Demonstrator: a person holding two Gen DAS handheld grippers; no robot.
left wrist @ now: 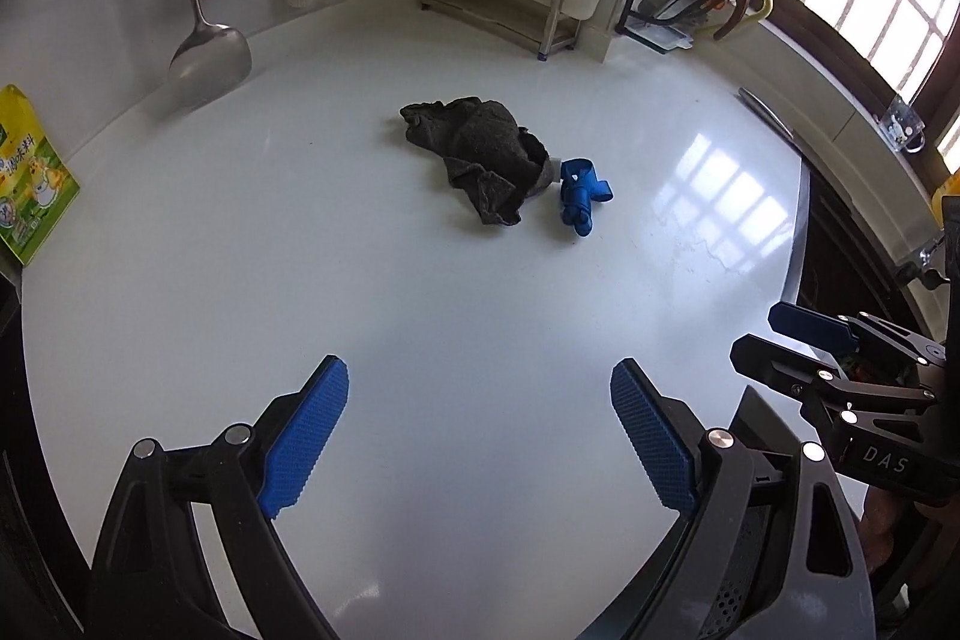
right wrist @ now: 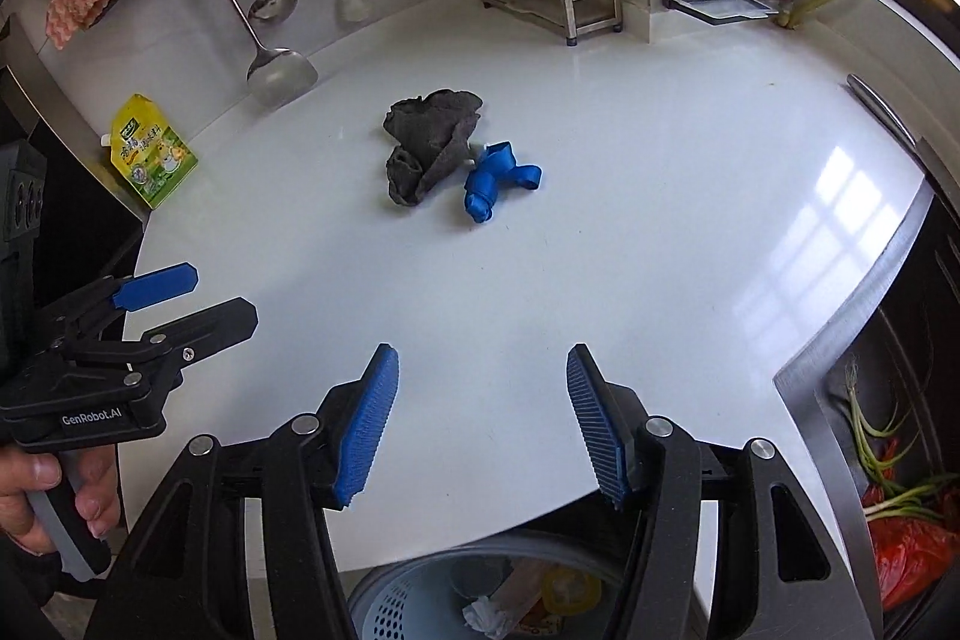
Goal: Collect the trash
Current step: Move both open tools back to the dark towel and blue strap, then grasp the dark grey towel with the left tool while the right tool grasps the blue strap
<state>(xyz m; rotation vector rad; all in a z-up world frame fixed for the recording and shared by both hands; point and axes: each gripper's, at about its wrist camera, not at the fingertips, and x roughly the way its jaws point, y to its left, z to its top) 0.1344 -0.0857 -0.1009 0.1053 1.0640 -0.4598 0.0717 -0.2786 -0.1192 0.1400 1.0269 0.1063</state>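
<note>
The right gripper [left wrist: 804, 340], seen from the left wrist view, carries the white letters "DAS" on the side of its black body. The left gripper [right wrist: 192, 298], seen from the right wrist view, carries "GenRobot.AI" in white on its black body. A yellow-green pouch [right wrist: 153, 151] at the counter's [right wrist: 600, 250] left edge bears printed Chinese characters, too small to read.

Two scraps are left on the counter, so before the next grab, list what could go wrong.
1. The crumpled blue strip lies against the dark grey rag; a grab may snag both.
2. The perforated waste bin sits below the white counter edge; a drop could miss.
3. The open left gripper and open right gripper hover side by side and may collide.
</note>
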